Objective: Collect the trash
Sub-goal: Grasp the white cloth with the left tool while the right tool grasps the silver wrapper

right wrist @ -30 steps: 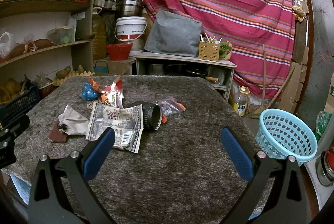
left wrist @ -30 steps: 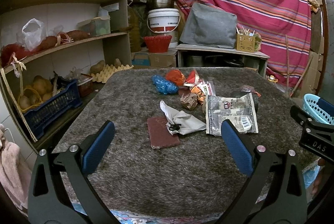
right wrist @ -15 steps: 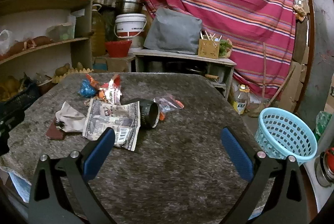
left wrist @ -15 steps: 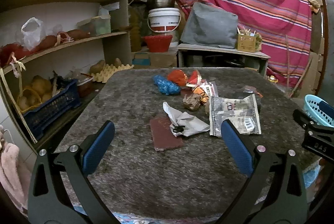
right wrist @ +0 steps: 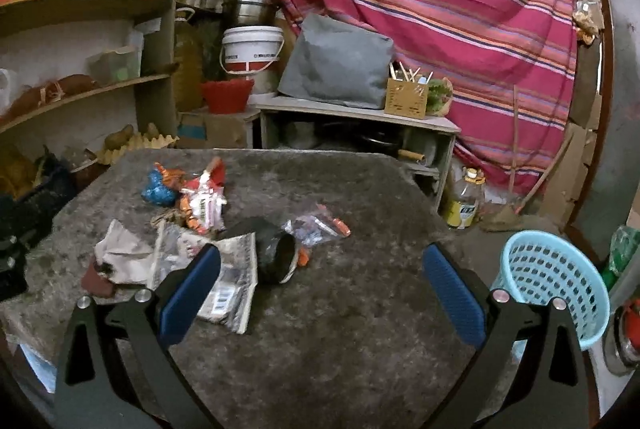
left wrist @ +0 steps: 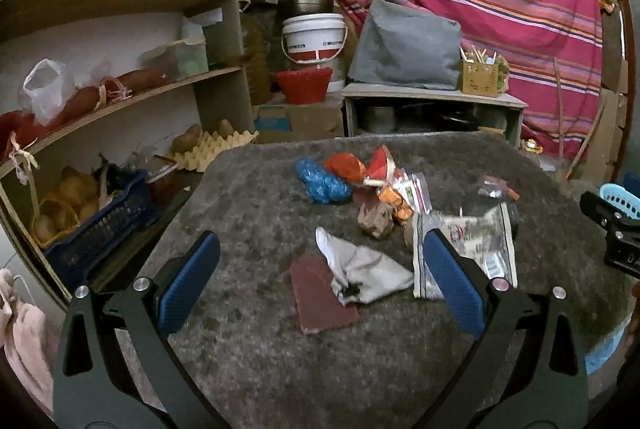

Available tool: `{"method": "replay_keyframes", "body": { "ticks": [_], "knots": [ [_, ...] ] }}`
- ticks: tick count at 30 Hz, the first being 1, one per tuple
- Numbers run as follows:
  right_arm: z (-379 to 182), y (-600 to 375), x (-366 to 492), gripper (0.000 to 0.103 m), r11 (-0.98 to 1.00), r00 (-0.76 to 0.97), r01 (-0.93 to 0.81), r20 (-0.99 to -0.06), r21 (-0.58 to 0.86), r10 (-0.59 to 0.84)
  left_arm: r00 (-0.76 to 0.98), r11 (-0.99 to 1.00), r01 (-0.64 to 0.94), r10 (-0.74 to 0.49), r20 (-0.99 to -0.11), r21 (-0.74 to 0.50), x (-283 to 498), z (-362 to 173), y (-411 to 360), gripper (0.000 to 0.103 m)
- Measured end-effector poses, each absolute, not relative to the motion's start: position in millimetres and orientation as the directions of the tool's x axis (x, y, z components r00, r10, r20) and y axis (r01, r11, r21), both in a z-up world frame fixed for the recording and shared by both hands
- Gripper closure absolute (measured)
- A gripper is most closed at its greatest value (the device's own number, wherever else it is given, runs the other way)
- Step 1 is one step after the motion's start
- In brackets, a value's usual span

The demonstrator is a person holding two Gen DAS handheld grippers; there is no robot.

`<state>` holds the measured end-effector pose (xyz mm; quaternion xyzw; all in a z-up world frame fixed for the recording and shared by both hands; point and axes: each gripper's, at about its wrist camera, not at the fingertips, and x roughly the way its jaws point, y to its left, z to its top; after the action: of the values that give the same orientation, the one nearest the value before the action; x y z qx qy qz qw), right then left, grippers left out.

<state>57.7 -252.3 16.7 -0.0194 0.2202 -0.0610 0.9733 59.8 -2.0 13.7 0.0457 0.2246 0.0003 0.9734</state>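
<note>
- Both the left gripper (left wrist: pixel 320 279) and the right gripper (right wrist: pixel 320 279) hang wide apart, empty, above the grey shaggy table (right wrist: pixel 360 329), ready to pick.
- The crumpled wrappers (left wrist: pixel 464 249) lie clustered mid-table; the pale blue plastic basket (right wrist: pixel 552 285) waits beside it, likely for trash.

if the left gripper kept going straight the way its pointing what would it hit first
Most likely the crumpled grey paper lying partly over the dark red pad; both sit between the open jaws of the left gripper. Depth is unclear, so it might touch the fuzzy grey table cover first.

We see a grey shaggy table (right wrist: pixel 360 329); wrappers (right wrist: pixel 224 269), a black cup (right wrist: pixel 276 255) and crumpled paper (left wrist: pixel 368 269) lie far left.
</note>
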Motion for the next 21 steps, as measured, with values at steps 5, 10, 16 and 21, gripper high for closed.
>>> {"method": "replay_keyframes", "body": {
  "ticks": [5,10,16,21],
  "knots": [
    [23,-256,72,0.004,0.992,0.891,0.103,-0.436,-0.074,-0.125,0.904,0.997,-0.008,0.038,-0.426,0.071,75,20,5,0.005],
    [13,-261,80,0.004,0.991,0.884,0.117,-0.447,-0.065,-0.134,0.894,0.997,-0.018,0.047,-0.445,0.069,84,9,11,0.005],
    [-13,-266,93,0.004,0.992,0.846,0.116,-0.519,-0.040,-0.120,0.874,0.998,0.002,0.028,-0.485,0.062,87,-7,13,0.005],
    [-22,-262,95,0.004,0.985,0.832,0.141,-0.527,-0.101,-0.173,0.870,0.998,0.016,0.018,-0.494,0.065,85,-14,15,0.005]
  ]
}}
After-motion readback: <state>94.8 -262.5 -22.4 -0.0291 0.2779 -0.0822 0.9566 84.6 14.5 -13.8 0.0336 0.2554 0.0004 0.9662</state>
